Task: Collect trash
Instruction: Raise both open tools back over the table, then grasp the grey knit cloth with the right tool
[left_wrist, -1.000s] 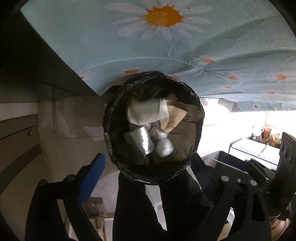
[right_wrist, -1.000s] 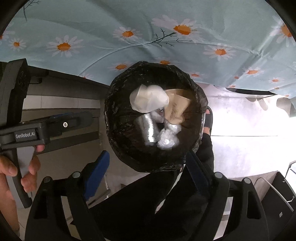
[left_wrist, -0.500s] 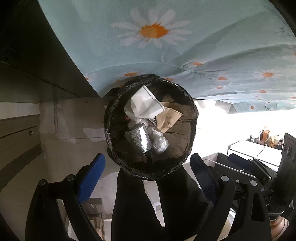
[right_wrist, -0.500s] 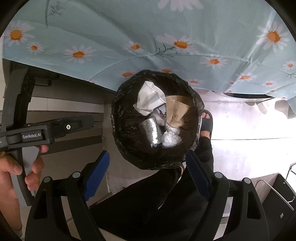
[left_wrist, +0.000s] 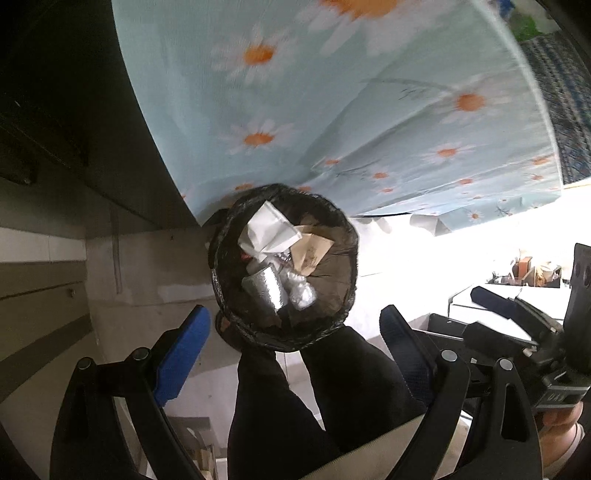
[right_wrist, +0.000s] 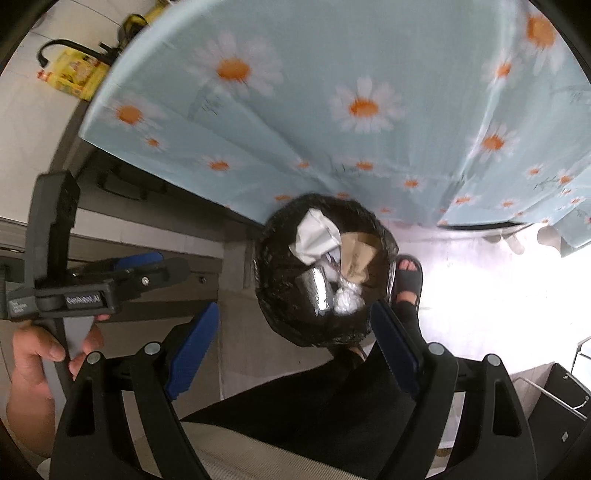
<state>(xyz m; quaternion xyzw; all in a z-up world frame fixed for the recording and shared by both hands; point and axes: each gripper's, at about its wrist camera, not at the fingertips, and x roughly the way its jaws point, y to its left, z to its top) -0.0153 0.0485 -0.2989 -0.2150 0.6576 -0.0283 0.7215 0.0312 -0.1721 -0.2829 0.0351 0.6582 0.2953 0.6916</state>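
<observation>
Presently both claws stand wide apart and hold nothing: the left claw (left_wrist: 291, 354) and the right claw (right_wrist: 295, 343) each hang above the black-lined trash bin (right_wrist: 273, 295). Inside lie crumpled white paper (left_wrist: 267, 230), a brown paper bag (left_wrist: 312, 253), a foil packet (left_wrist: 267, 291) and a clear plastic wad (left_wrist: 303, 291). The bin stands on the floor beside the daisy-print cloth (right_wrist: 369, 122) covering the counter.
</observation>
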